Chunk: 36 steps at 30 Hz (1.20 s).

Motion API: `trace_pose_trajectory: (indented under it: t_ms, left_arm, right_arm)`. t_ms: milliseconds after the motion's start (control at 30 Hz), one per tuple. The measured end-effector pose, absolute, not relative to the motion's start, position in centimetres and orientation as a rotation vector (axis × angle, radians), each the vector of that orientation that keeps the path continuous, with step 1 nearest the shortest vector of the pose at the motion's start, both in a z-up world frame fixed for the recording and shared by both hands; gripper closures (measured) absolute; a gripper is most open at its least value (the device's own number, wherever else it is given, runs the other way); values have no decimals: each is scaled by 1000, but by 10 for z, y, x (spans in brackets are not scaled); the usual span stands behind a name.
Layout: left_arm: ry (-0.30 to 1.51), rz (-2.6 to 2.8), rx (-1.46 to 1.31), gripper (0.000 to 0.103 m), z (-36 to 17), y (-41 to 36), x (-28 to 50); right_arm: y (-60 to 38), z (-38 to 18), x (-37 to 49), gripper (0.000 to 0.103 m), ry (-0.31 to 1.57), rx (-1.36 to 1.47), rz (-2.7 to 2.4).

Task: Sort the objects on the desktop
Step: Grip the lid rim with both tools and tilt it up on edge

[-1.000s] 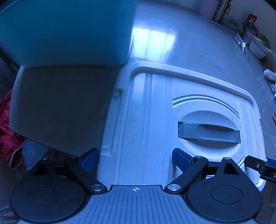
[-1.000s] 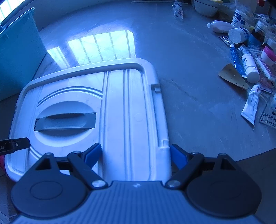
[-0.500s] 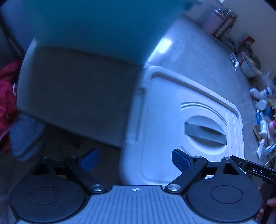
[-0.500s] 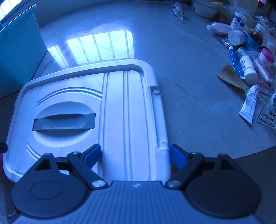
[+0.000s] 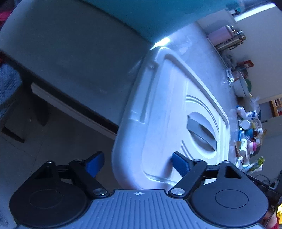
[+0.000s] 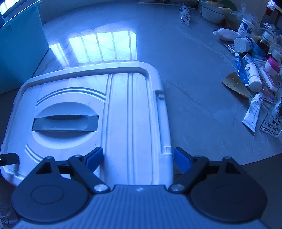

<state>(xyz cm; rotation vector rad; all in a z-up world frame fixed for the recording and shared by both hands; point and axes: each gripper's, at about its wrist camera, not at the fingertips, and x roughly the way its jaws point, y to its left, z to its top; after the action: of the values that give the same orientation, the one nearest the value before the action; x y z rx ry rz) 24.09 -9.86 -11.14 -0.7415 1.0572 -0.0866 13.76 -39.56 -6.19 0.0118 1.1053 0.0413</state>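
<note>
A white plastic lid (image 6: 123,109) with a grey recessed handle (image 6: 65,123) lies flat on the grey table; it also shows in the left wrist view (image 5: 164,123). My right gripper (image 6: 138,159) is open and straddles the lid's near right edge. My left gripper (image 5: 138,163) is open, tilted, and straddles the lid's near left corner, which overhangs the table edge. A pile of tubes, bottles and jars (image 6: 252,70) lies at the right of the table.
A teal bin (image 6: 19,47) stands at the back left, also seen in the left wrist view (image 5: 149,15). A white bowl (image 6: 213,12) sits at the back. A metal canister (image 5: 229,38) stands far off. The floor (image 5: 44,141) lies below the table edge.
The left gripper has swung left and tilted, now at the lid's corner over the table edge. The right gripper has hardly moved. Both stay open.
</note>
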Motion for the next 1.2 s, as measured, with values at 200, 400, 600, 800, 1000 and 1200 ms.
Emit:
trace_pose_trajectory:
  t_ms: [200,400,600,800,1000,1200]
  left_arm:
    - [1034,-133,-748,37,-100,-92,225]
    - [1032,-140,-781,41,-102,-79,216]
    - [1050,-140,-764,40,-101,-79,215]
    - [1062,-137,-758,39,-99,-79,212]
    - [1070,-129,-747,38,-98,-83,212]
    - [1076,-123,-719,37,-95,-86,212]
  right_arm:
    - [-402,-64,141,16,1107,13,50]
    - [-403,-64,139,16,1103,25,46]
    - [-420,-51,128,15,1109,144,25]
    - [-476,-51,88,13,1120,457,-48]
    - [-487,-97,73,14,1132,713,-46]
    - [-474,-127,82,26,1095,846,10]
